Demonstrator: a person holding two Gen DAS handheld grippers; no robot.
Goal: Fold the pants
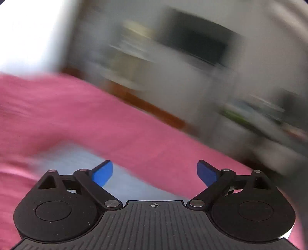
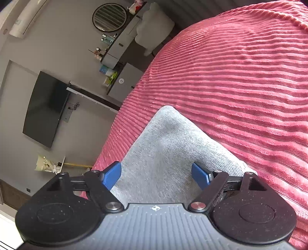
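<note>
The grey pants lie on a pink ribbed bedspread, one corner pointing away from me in the right wrist view. My right gripper is open just above the near part of the pants, its blue fingers apart with cloth showing between them. In the blurred left wrist view, a pale grey-blue patch of the pants lies on the bedspread at lower left. My left gripper is open and empty, with the pants partly under its left finger.
The bed edge runs diagonally in both views. Beyond it are a wall-mounted TV, a grey dresser with bottles, a round mirror and a white chair. The left wrist view is smeared by motion.
</note>
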